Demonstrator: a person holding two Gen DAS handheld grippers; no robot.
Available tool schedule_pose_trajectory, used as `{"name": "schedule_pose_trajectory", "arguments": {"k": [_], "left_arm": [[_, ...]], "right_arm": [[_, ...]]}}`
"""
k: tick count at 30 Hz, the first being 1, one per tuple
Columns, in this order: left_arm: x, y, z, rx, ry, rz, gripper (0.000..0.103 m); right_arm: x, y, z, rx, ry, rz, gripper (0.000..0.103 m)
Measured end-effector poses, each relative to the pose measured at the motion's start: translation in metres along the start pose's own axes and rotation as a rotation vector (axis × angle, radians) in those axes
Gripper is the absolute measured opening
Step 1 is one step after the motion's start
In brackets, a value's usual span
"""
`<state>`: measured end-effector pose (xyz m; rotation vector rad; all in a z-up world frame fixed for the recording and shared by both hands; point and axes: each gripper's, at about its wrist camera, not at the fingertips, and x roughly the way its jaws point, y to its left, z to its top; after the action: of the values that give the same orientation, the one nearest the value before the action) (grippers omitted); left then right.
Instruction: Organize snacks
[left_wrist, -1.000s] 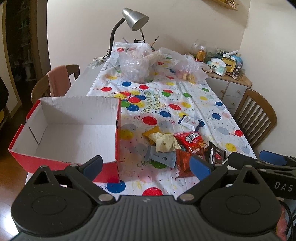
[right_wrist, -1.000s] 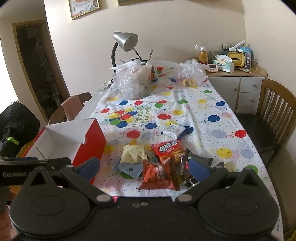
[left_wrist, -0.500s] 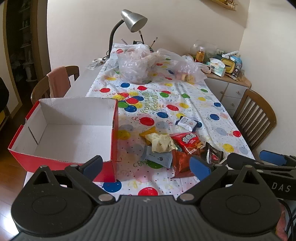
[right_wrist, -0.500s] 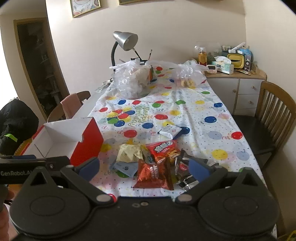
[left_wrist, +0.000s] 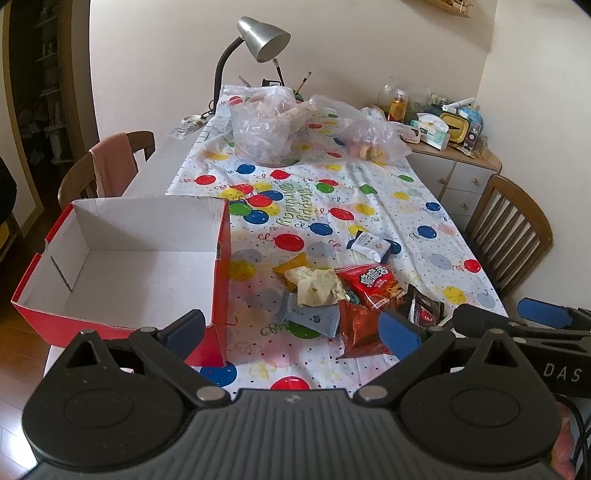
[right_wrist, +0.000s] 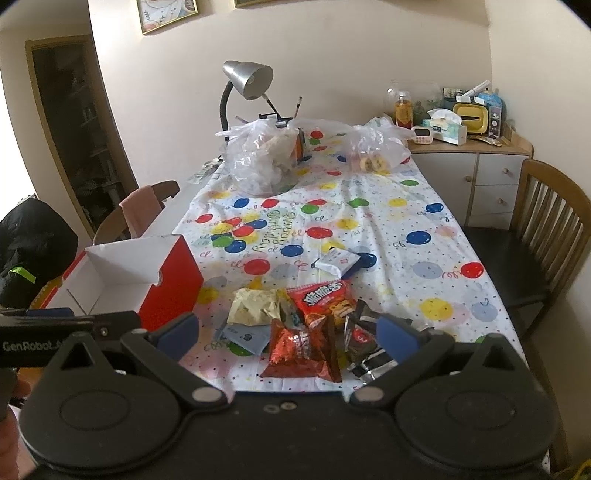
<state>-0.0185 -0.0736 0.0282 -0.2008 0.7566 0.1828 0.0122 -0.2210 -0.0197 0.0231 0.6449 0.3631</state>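
Observation:
A heap of snack packets lies near the table's front edge: a red packet (left_wrist: 371, 282) (right_wrist: 325, 301), a cream packet (left_wrist: 316, 288) (right_wrist: 255, 308), a grey-blue packet (left_wrist: 308, 315) (right_wrist: 245, 336), a dark red bag (right_wrist: 301, 349) and black packets (right_wrist: 364, 341). A white packet (left_wrist: 367, 243) (right_wrist: 334, 260) lies apart, farther back. An open red box (left_wrist: 122, 258) (right_wrist: 125, 277) with a white inside stands at the left. My left gripper (left_wrist: 291, 330) and right gripper (right_wrist: 288, 330) hover open above the front edge, holding nothing.
Two clear plastic bags (right_wrist: 264, 158) (right_wrist: 376, 149) and a desk lamp (right_wrist: 245, 79) stand at the far end of the balloon-print tablecloth (right_wrist: 369, 221). Wooden chairs stand at the right (right_wrist: 546, 229) and left (left_wrist: 107, 166). A cluttered cabinet (right_wrist: 476, 147) stands behind.
Both grippers have drawn back and risen slightly, so the table and snacks look a little farther off. Nothing on the table has moved.

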Motion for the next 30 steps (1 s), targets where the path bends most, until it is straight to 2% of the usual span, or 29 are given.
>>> {"name": "schedule_pose_trajectory", "arguments": {"k": [14,23,30], "left_arm": [[0.011,-0.01,0.008,0.009,0.003,-0.005,0.101],[0.042,-0.011,0.016,0.02,0.041,-0.025,0.101],[0.074,-0.015,0.007,0.046,0.073,-0.02,0.101]], "right_arm": [[0.006,-0.007,0.003,0.002,0.005,-0.012,0.103],[0.029,-0.023,0.004,0.032,0.045,-0.028,0.102],[0.055,-0.043,-0.007,0.059,0.094,-0.069,0.097]]}}
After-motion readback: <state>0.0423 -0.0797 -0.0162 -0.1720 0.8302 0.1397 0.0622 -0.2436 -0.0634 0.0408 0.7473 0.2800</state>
